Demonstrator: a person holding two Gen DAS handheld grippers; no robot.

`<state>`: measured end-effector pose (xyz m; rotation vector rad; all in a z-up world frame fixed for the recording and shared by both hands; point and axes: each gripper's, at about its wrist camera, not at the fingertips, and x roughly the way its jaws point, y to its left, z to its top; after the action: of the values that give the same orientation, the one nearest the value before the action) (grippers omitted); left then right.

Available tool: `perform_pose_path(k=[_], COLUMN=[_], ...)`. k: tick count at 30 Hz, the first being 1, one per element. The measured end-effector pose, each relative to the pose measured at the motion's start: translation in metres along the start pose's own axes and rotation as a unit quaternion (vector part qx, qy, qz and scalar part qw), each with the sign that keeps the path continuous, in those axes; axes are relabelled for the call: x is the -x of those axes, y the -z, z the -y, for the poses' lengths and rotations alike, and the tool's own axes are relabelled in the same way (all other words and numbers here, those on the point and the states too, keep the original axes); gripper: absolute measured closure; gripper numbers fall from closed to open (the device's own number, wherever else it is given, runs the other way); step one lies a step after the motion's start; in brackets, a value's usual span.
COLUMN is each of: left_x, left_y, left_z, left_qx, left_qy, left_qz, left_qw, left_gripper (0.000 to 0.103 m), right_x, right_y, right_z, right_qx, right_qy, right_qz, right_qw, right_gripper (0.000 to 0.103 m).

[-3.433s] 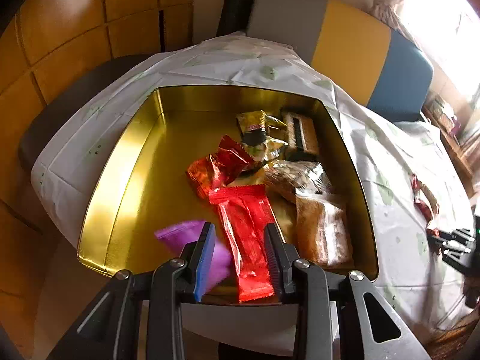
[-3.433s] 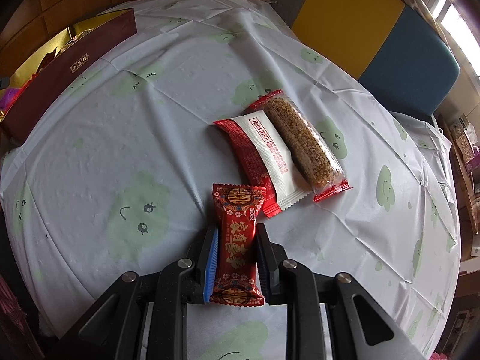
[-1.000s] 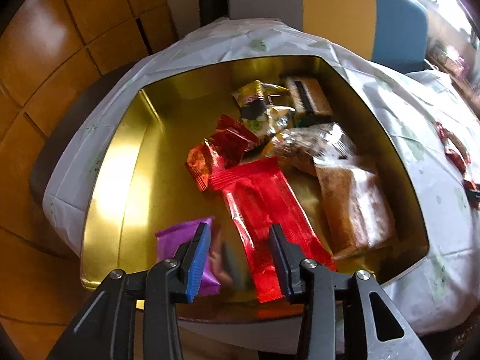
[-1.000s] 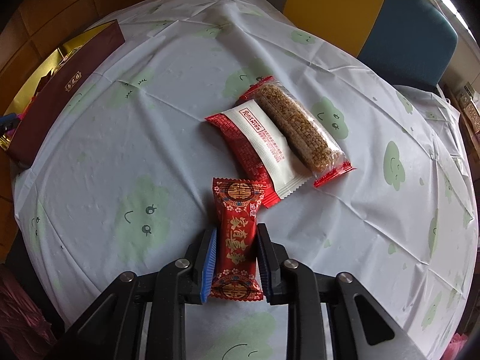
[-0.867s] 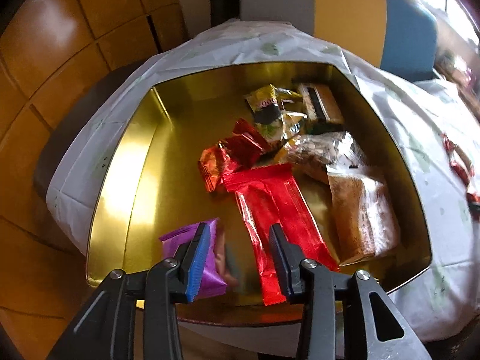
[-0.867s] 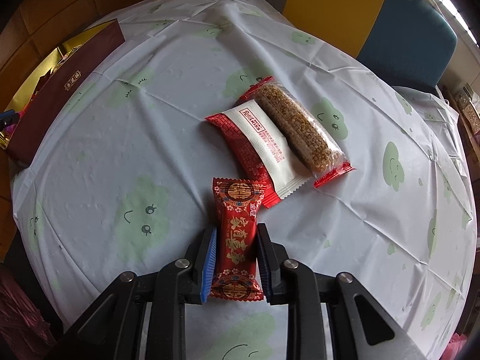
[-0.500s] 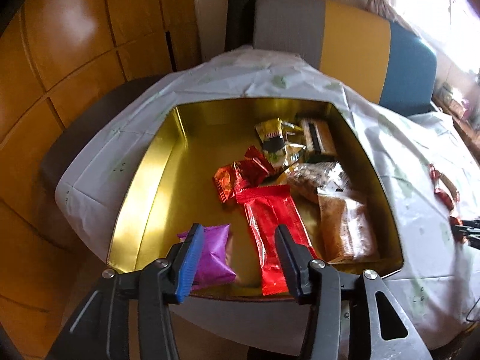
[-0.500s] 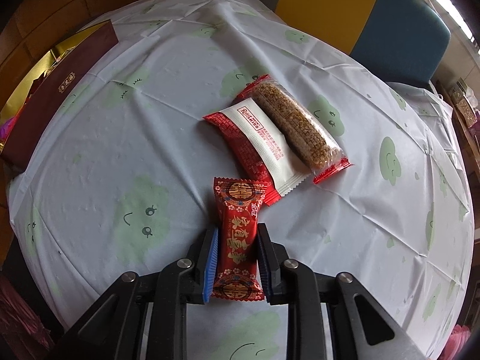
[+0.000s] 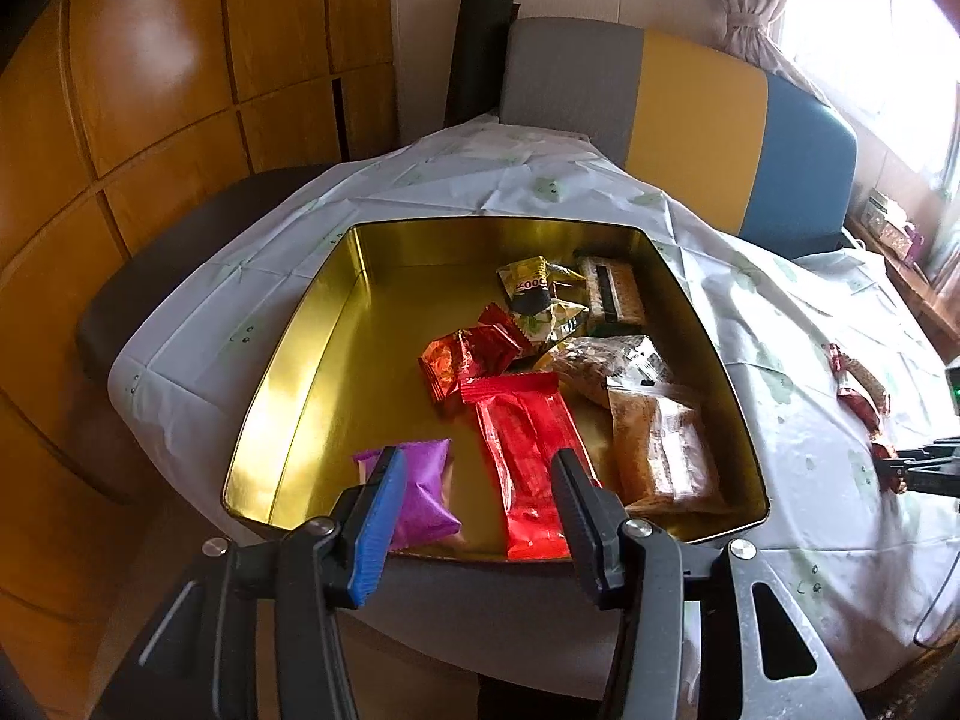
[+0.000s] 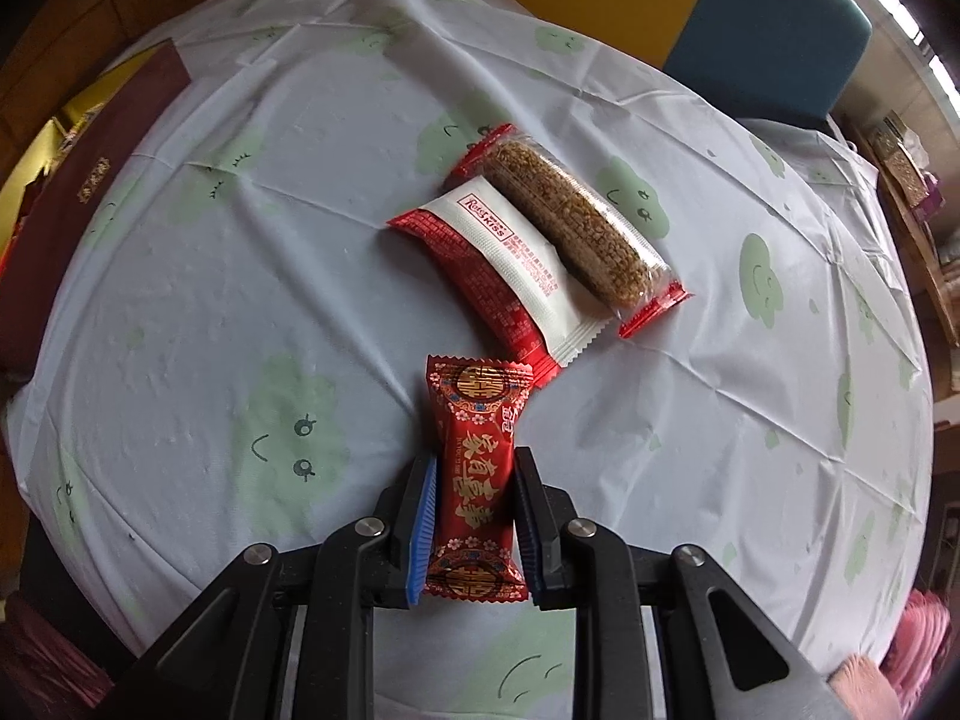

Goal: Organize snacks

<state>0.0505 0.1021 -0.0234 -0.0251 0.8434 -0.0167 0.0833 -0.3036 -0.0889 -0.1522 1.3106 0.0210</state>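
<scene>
The left gripper (image 9: 474, 501) hung over the near rim of the gold-lined rectangular tin box (image 9: 288, 348), jaws apart after just opening, empty. The right gripper (image 10: 474, 516) stood clamped.

A home dining room: a round counter under a white tablecloth (image 10: 252, 276) printed with green smiley clouds, a grey, yellow and blue upholstered chair (image 9: 690, 114) at upper centre, wood wall panelling (image 9: 150, 78) on the left, and a tied curtain (image 9: 747, 6) by a bright window at upper right.
</scene>
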Motion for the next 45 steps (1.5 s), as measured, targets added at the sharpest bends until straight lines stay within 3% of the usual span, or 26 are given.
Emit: perform_pose_path(k=[2, 7, 16, 22, 30, 33, 35, 45], left_x=[0.002, 0.000, -0.003, -0.003, -0.005, -0.005, -0.005, 0.008], left_y=[0.001, 0.003, 0.009, 0.012, 0.013, 0.014, 0.014, 0.013], left_z=[-0.001, -0.003, -0.005, -0.004, -0.002, 0.000, 0.002, 0.000], left_qx=[0.001, 0.004, 0.005, 0.000, -0.001, -0.003, -0.004, -0.002], left_qy=[-0.001, -0.001, 0.000, -0.002, 0.001, 0.001, 0.000, -0.021], left_qz=[0.002, -0.001, -0.010, -0.013, -0.018, -0.020, -0.020, 0.007], left_qw=[1.0000, 1.0000, 0.9999, 0.9999, 0.9998, 0.9998, 0.9998, 0.9998], left_gripper=[0.052, 0.052, 0.052, 0.052, 0.052, 0.052, 0.052, 0.042], right_x=[0.002, 0.017, 0.021, 0.009, 0.020, 0.020, 0.020, 0.021], right_y=[-0.002, -0.008, -0.023, -0.033, -0.022, -0.015, -0.012, 0.000], right_z=[-0.004, -0.023, -0.097, -0.127, -0.125, -0.117, -0.114, -0.118], right_qx=[-0.014, -0.054, -0.014, -0.006, 0.000, -0.009, -0.013, -0.034], right_qy=[-0.003, -0.084, -0.141, -0.134, -0.132, -0.133, -0.129, -0.104], right_qz=[-0.003, 0.032, 0.083, 0.086, 0.099, 0.096, 0.104, 0.134], right_qw=[1.000, 0.995, 0.986, 0.987, 0.986, 0.986, 0.986, 0.985], right_gripper=[0.079, 0.079, 0.079, 0.077, 0.066, 0.067, 0.078, 0.078])
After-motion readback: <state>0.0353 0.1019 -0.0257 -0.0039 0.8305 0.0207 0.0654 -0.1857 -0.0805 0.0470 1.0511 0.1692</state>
